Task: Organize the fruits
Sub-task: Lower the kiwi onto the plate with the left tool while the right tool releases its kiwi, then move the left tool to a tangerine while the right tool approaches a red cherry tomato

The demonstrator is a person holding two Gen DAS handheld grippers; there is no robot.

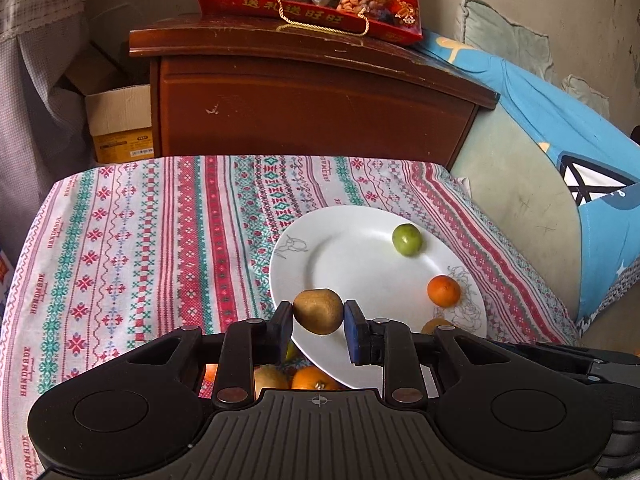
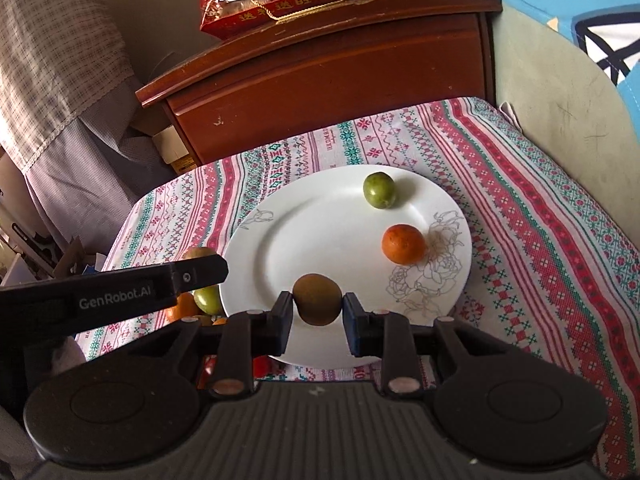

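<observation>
Kiwi (image 1: 318, 311) clamped in left gripper (image 1: 318, 316), above plate (image 1: 360, 240) rim.

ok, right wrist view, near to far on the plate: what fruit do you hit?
Kiwi in the right claw → orange → green fruit, all over the white plate.

White plate (image 2: 320, 240) with grey line flowers, pink-and-teal patterned cloth (image 1: 160, 232), brown kiwi (image 2: 317, 299), orange tangerine (image 2: 403, 243)
</observation>
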